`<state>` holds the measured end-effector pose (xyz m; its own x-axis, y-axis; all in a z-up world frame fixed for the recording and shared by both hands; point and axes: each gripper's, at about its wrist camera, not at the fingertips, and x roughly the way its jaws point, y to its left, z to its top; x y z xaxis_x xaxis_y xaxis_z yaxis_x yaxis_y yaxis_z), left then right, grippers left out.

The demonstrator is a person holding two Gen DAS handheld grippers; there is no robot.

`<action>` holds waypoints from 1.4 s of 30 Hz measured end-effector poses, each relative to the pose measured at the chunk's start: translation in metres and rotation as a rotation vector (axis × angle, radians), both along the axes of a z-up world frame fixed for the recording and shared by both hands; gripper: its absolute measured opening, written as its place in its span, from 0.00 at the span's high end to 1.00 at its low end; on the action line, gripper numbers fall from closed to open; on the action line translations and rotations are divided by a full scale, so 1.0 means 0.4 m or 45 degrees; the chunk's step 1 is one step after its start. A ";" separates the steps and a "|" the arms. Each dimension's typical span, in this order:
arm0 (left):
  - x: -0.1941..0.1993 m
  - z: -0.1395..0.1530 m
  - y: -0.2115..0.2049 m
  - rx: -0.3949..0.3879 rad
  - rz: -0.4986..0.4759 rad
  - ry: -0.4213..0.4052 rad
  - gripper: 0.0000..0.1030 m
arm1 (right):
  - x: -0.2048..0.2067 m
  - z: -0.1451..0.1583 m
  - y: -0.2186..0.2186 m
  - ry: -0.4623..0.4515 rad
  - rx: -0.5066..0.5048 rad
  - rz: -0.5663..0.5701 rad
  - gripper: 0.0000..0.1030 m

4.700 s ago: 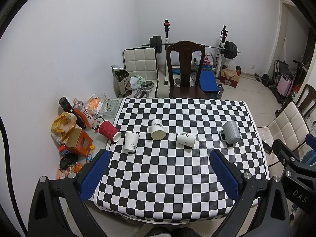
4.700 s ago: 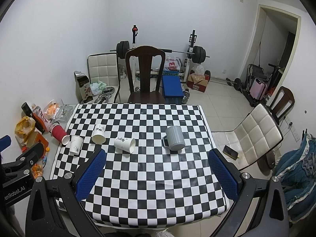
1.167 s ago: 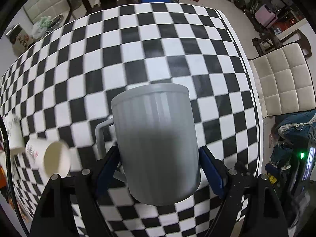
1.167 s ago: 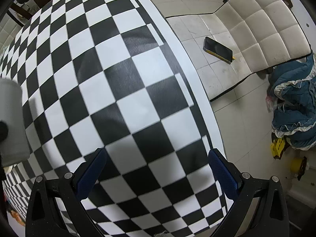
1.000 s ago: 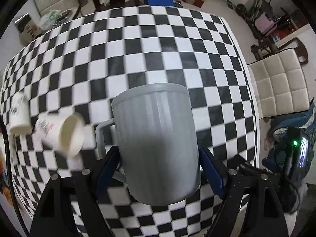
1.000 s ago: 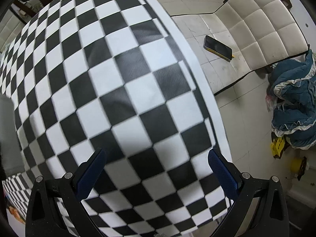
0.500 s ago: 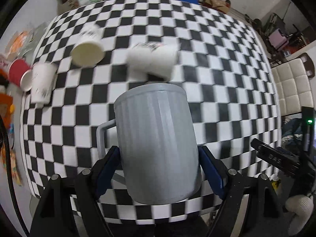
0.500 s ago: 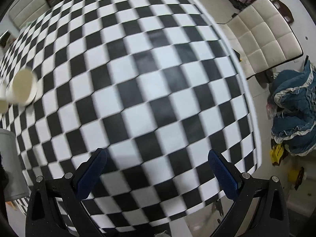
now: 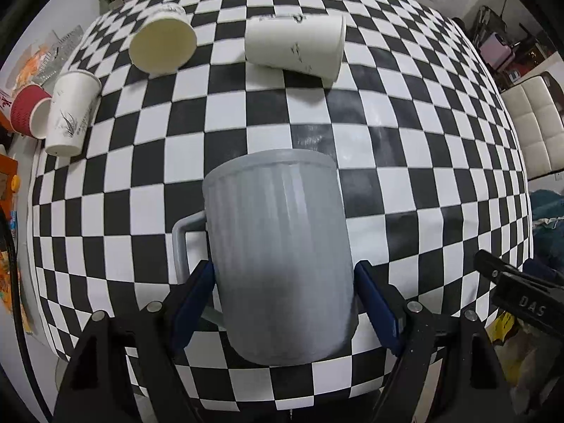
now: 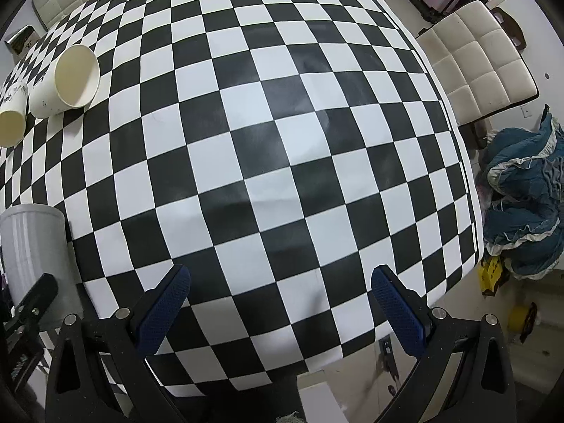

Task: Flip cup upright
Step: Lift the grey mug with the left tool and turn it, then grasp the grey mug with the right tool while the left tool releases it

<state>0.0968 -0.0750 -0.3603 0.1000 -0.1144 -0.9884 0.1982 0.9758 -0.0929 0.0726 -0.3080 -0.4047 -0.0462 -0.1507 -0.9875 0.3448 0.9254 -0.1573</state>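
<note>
My left gripper [image 9: 283,289] is shut on a grey ribbed mug [image 9: 278,246], its handle [image 9: 181,243] to the left and its flat end pointing away from me, held over the checkered table [image 9: 405,141]. The mug also shows at the left edge of the right wrist view [image 10: 31,243]. My right gripper [image 10: 280,296] is open and empty above the table's near right part.
White paper cups lie on their sides at the far side [image 9: 296,47], [image 9: 162,44], [image 9: 72,112], with a red cup [image 9: 30,111] at the table's left edge. A white chair [image 10: 483,60] and blue cloth [image 10: 521,194] are to the right.
My left gripper has carried the mug back toward the near part of the table, and the paper cups now look closer. My right gripper has pulled back, still open.
</note>
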 end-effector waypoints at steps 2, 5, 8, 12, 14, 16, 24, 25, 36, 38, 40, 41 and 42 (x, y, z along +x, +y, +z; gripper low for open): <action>0.000 -0.011 0.004 -0.009 0.006 0.028 0.23 | -0.002 0.009 -0.003 -0.001 -0.007 -0.002 0.00; 0.003 -0.009 0.007 -0.018 0.011 0.033 0.23 | -0.009 0.027 -0.014 -0.009 -0.016 -0.011 0.00; 0.011 -0.008 0.014 -0.029 0.021 0.053 0.22 | -0.002 0.034 -0.038 -0.013 -0.017 -0.015 0.00; 0.020 0.005 0.035 -0.046 0.047 0.058 0.22 | 0.003 0.044 -0.044 -0.016 -0.011 -0.013 0.00; 0.023 0.020 0.044 -0.051 0.050 0.047 0.14 | 0.006 0.049 -0.043 -0.017 -0.006 -0.011 0.00; 0.027 0.038 0.050 -0.072 0.065 0.044 0.05 | 0.008 0.057 -0.040 -0.018 0.004 -0.006 0.00; 0.007 0.129 0.180 -0.050 0.183 -0.104 0.00 | 0.023 0.093 -0.009 -0.052 0.058 0.010 0.00; -0.001 0.136 0.192 -0.026 0.190 -0.126 0.00 | 0.026 0.095 0.000 -0.056 0.072 0.018 0.00; -0.027 0.062 0.418 0.213 0.318 -0.091 0.00 | 0.103 0.112 0.272 -0.032 0.253 0.337 0.00; -0.030 0.037 0.453 0.216 0.364 -0.064 0.00 | 0.119 0.108 0.328 -0.023 0.258 0.403 0.00; -0.037 0.027 0.481 0.223 0.396 -0.044 0.00 | 0.138 0.096 0.376 -0.007 0.257 0.458 0.00; -0.043 0.018 0.498 0.228 0.410 -0.034 0.00 | 0.147 0.088 0.398 0.004 0.261 0.479 0.00; -0.049 0.012 0.504 0.236 0.419 -0.031 0.00 | 0.155 0.081 0.411 0.011 0.265 0.493 0.00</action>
